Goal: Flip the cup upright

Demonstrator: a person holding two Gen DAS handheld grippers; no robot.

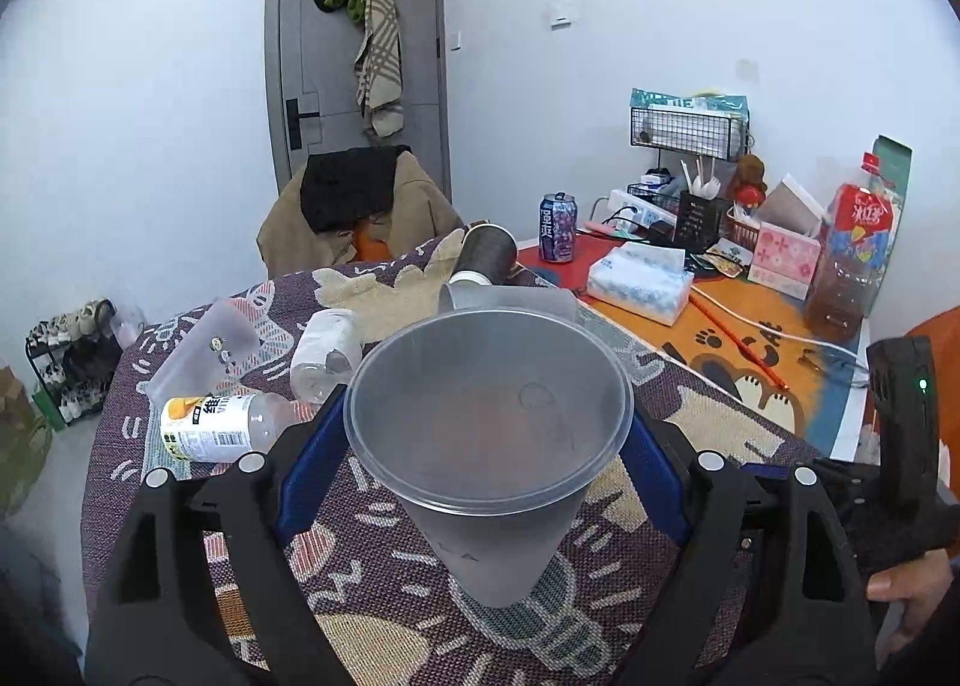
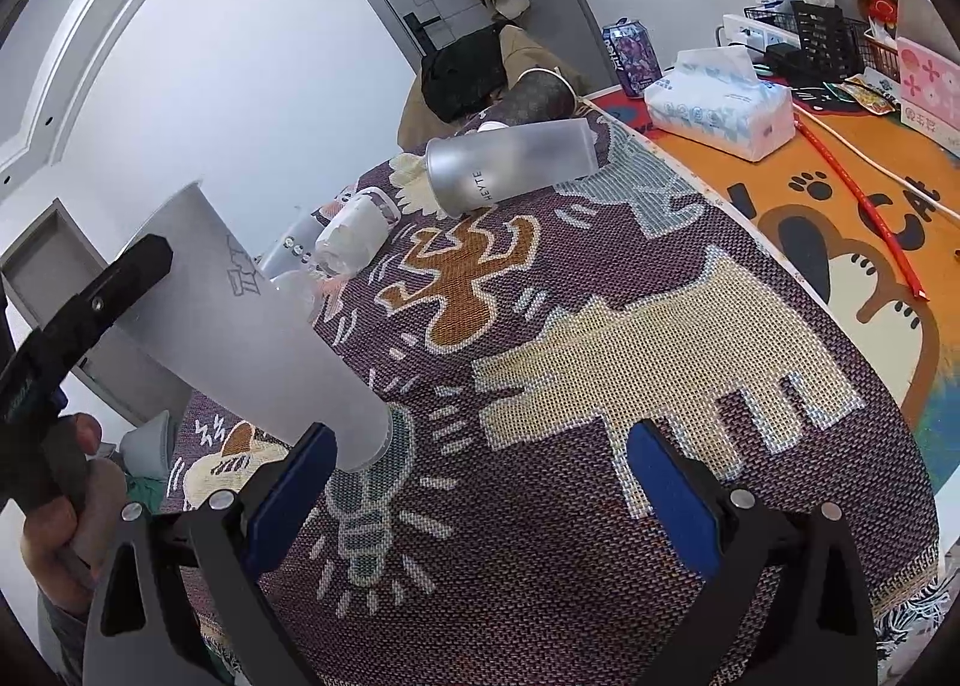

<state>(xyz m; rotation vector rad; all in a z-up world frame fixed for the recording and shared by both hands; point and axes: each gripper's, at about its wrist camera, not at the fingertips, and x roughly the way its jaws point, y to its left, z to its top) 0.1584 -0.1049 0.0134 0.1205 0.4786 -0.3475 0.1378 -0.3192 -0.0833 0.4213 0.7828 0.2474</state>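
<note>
A frosted clear plastic cup (image 1: pixel 489 446) stands mouth up on the patterned cloth (image 1: pixel 384 560), between the blue pads of my left gripper (image 1: pixel 483 476), which is shut on it near the rim. In the right wrist view the same cup (image 2: pixel 258 320) leans at the left, base on the cloth, with the left gripper's finger (image 2: pixel 114 281) against its wall. My right gripper (image 2: pixel 480 494) is open and empty above the cloth (image 2: pixel 600 326), its left pad next to the cup's base.
More cups and bottles lie on their sides on the cloth: a frosted cup (image 2: pixel 510 164), a dark paper cup (image 2: pixel 528 98), a white bottle (image 2: pixel 354 236), a yellow-label bottle (image 1: pixel 210 425). Tissue pack (image 1: pixel 639 281), can (image 1: pixel 558 227) and drink bottle (image 1: pixel 852 254) stand on the orange mat at right.
</note>
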